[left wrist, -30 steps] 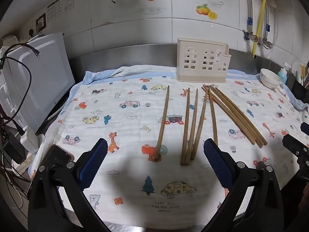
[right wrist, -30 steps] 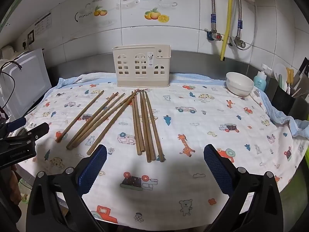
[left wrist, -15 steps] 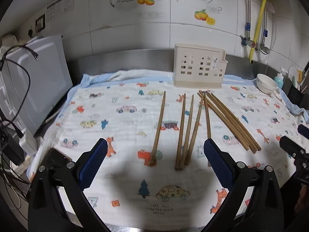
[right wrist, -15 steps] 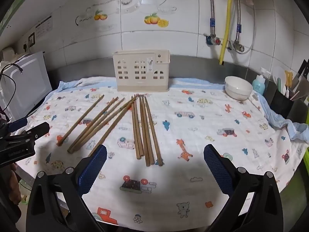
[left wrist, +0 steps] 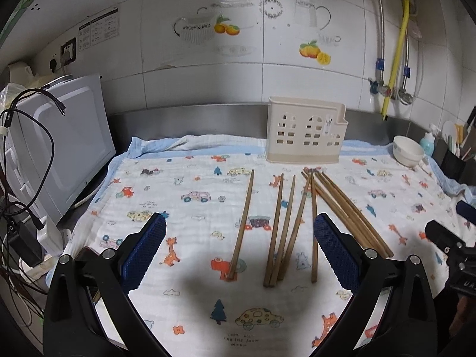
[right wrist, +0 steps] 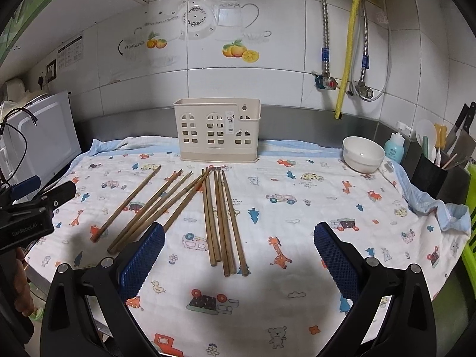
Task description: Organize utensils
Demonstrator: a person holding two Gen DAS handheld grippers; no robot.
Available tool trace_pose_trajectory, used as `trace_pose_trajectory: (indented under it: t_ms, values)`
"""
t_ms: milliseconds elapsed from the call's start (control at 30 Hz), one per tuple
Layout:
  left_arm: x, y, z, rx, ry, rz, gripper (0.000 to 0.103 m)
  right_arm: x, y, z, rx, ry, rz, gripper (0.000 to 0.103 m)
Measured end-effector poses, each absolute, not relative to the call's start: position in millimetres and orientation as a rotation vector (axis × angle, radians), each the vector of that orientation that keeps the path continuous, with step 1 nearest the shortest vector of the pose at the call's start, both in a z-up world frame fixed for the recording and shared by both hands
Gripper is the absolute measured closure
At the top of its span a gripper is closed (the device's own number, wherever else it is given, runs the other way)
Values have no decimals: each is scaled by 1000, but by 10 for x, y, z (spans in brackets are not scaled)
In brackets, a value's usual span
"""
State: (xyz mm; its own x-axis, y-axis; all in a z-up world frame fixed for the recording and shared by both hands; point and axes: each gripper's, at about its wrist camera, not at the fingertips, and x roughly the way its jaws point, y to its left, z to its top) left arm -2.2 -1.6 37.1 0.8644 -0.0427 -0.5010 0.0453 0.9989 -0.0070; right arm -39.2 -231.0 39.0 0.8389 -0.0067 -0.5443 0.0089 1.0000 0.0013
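Observation:
Several brown wooden chopsticks (left wrist: 282, 226) (right wrist: 220, 217) lie fanned out on a white cloth printed with cartoon cars and animals (left wrist: 178, 208) (right wrist: 297, 208). One chopstick (left wrist: 242, 223) lies apart at the left. A cream plastic utensil holder (left wrist: 305, 134) (right wrist: 218, 129) stands upright behind them by the wall. My left gripper (left wrist: 238, 253) hovers open above the near ends of the left chopsticks, holding nothing. My right gripper (right wrist: 238, 255) is open over the near ends of the right bundle (right wrist: 226, 223), also holding nothing. Each gripper shows at the edge of the other's view.
A white bowl (left wrist: 408, 150) (right wrist: 363, 153) sits at the back right on the cloth. A white appliance (left wrist: 59, 148) with black cables stands at the left. A bottle (right wrist: 395, 145) and a dark holder with knives (right wrist: 437, 169) stand at the right. Pipes run down the tiled wall.
Both grippers have pulled back and risen from the cloth, so the chopsticks and holder look farther off. Nothing on the cloth has moved.

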Motion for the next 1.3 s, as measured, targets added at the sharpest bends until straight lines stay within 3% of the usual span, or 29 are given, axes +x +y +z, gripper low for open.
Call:
trace_pose_trajectory:
  t_ms: [1300]
  values:
    - [34, -61, 414, -3, 523, -62, 5, -326, -2339, 307, 10, 587, 2, 6]
